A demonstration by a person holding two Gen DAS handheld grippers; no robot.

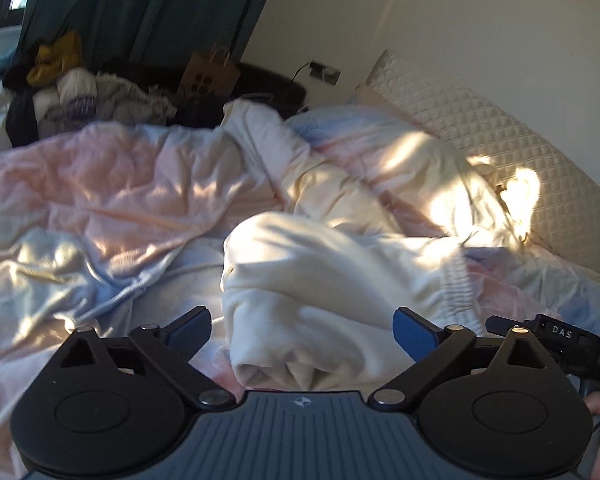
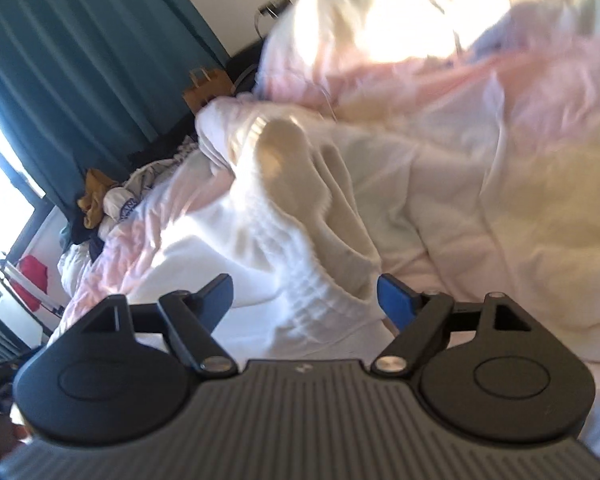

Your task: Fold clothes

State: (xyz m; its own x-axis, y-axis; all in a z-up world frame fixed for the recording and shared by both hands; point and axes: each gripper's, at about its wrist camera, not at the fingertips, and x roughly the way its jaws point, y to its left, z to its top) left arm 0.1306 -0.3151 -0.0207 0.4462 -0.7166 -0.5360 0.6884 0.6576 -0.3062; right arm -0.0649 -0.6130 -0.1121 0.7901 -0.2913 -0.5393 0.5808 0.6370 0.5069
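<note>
Left wrist view looks over a rumpled pink and pale-blue duvet [image 1: 112, 184] on a bed, where a cream garment [image 1: 340, 280] with an elastic waistband lies bunched in a heap, partly lit by sun. The left gripper [image 1: 302, 330] hovers just before the near rolled end of that garment with its blue-padded fingers [image 1: 410, 330] spread wide, holding nothing. A quilted white headboard [image 1: 480, 120] stands at the right, a teal curtain [image 1: 140, 4] and a pile of mixed clothes [image 1: 80, 96] beyond the bed. Right wrist view, blurred, shows the right gripper [image 2: 305, 300] also spread wide and empty, its fingers to either side of a ribbed white edge of the cream garment [image 2: 308, 256], though whether they touch it is unclear. A brown paper bag [image 2: 204, 88] sits by the curtain.
</note>
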